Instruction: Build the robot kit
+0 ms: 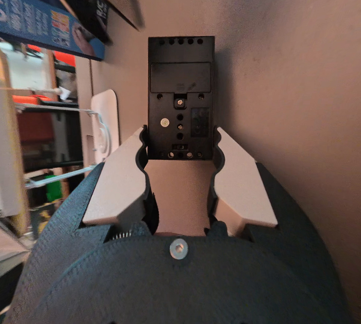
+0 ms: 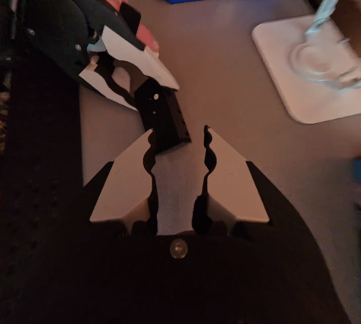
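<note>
The left gripper [image 1: 180, 135] clamps the near end of the black box [image 1: 180, 97] above the grey table [image 1: 273, 80], while the right gripper [image 2: 178, 133], fingers apart and empty, sits just beside its far end, so a slack pinch could let it tip out.

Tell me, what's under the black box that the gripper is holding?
Under the black box, held by the left gripper, only the bare grey table shows. Its top end may rest on the table. The box hides the patch directly beneath it.
</note>
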Tool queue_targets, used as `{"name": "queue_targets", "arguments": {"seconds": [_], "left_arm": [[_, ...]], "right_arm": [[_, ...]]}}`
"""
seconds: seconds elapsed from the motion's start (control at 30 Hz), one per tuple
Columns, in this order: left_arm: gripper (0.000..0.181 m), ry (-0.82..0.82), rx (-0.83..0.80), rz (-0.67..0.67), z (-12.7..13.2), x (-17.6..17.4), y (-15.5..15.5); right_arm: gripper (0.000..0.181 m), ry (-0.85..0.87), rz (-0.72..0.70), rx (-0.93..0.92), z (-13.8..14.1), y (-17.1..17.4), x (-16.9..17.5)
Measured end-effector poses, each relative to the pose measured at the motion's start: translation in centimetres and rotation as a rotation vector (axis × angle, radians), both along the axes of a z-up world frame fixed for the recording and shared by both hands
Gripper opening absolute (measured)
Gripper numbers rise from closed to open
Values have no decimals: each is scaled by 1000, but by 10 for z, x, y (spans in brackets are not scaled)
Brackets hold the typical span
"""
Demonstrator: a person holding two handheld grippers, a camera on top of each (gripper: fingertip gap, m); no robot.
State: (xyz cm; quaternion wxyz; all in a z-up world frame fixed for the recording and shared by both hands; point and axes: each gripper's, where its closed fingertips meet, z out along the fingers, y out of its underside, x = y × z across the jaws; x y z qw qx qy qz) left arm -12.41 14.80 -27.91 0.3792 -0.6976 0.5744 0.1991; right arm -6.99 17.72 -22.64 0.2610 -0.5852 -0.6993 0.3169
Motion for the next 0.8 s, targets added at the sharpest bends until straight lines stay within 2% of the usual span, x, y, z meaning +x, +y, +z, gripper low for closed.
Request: {"name": "queue_targets", "arguments": {"seconds": [0.07,0.13,0.2,0.27,0.3,0.37,0.4,0.47,0.57,0.7,0.8], "left_arm": [[65,75,91,-27,3,-2,4],[64,159,193,-59,7,-3,8],[64,197,256,-86,8,-2,9],[64,207,280,-83,8,-6,10],[64,199,282,-90,9,-6,10],[63,161,247,-70,8,-9,9],[63,116,222,-66,9,-9,7],[72,14,106,-35,7,-13,0],[83,-183,-47,39,7,-21,-5],[71,-329,-162,73,1,-23,-6],[44,-354,-175,67,-3,-20,-6]], "right_arm": [[53,-60,13,-18,-31,-1,-7],[57,-93,19,-89,-49,-6,-10],[54,-81,34,-147,-52,-11,-13],[36,-65,52,-177,-51,-16,-14],[35,-62,53,-174,-51,-17,-15],[32,-41,58,-137,-48,-16,-16],[25,-40,58,-89,-48,-14,-16],[25,-63,61,4,-49,-9,-15],[25,-78,100,40,-47,-11,-16],[25,-65,148,170,-46,-12,-22],[25,-82,165,275,-51,-10,-25]]}}
